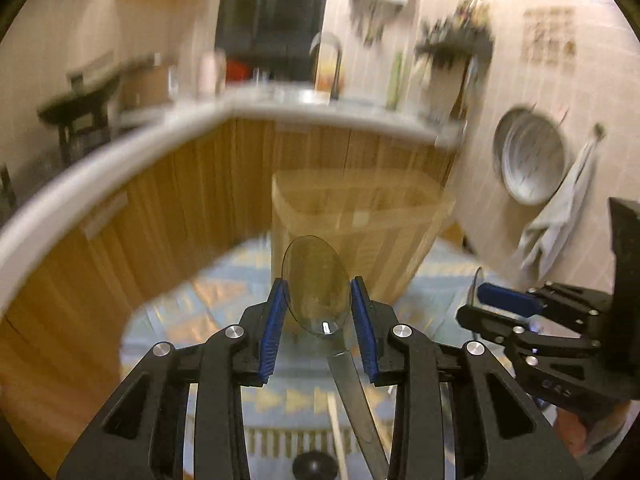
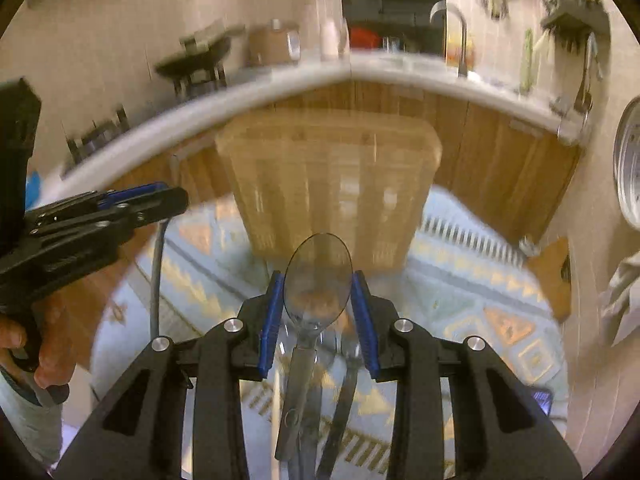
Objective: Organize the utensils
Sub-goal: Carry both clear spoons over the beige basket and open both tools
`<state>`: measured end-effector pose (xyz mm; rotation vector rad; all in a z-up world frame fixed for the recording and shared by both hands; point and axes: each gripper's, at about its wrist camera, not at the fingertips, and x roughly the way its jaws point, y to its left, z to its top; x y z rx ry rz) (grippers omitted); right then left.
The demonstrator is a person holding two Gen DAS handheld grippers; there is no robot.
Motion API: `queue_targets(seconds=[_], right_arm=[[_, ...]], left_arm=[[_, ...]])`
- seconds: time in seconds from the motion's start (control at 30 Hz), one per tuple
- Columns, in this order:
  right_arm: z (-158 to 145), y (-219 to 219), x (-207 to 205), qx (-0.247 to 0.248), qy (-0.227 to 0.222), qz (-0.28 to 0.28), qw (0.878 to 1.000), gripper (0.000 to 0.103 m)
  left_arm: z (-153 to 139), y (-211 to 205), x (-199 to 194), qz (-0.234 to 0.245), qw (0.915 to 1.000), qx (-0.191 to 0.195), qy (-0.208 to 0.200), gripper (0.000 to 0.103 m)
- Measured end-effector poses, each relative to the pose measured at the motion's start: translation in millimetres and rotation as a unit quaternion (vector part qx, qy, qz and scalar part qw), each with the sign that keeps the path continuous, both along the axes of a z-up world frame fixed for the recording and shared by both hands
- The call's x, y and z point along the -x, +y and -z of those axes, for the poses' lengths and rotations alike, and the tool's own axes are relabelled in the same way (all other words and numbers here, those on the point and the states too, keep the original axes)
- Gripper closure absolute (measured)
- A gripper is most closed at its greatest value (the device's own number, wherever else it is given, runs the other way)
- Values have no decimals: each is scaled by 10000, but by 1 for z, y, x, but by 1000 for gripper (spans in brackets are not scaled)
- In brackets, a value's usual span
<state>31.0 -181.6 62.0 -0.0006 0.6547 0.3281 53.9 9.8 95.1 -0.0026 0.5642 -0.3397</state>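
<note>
Between each claw's pads, one pinched spoon: left claw (image 1: 318,304) spoon (image 1: 316,296), right claw (image 2: 318,304) spoon (image 2: 318,280).

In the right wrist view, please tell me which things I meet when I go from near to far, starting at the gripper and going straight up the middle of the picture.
Right gripper → spoon held between its fingers → wooden organizer box → wooden cabinet fronts → white countertop edge → faucet.

Both hand-held grippers (image 1: 318,308) (image 2: 318,304) clamped, raised.
</note>
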Motion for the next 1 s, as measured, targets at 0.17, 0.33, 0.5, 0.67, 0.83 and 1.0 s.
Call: queue_targets(seconds=[0.17, 0.33, 0.5, 0.67, 0.83, 1.0], right_arm=[[-53, -7, -19, -198, -882, 366, 9952, 72], [-84, -23, -56, -362, -1435, 939, 9845, 72], [-99, -37, -89, -292, -2102, 1472, 9661, 72], [-78, -42, -115, -227, -2189, 1650, 9614, 72], [-44, -34, -132, -40, -1989, 1660, 9658, 72], [-25, -30, -128, 57, -1940, 1557, 9686, 72]], left_arm=[[-67, -17, -6, -225, 9917, -216, -1248, 72], [-94, -46, -25, -906, 9676, -557, -2291, 72], [-94, -66, -47, -1158, 9544, -481, -2709, 72], [-72, -70, -75, -1264, 9497, -513, -2819, 72], [-34, -72, -92, -1279, 9529, -667, -2667, 72], [-20, -64, -98, -1207, 9599, -569, -2465, 72]])
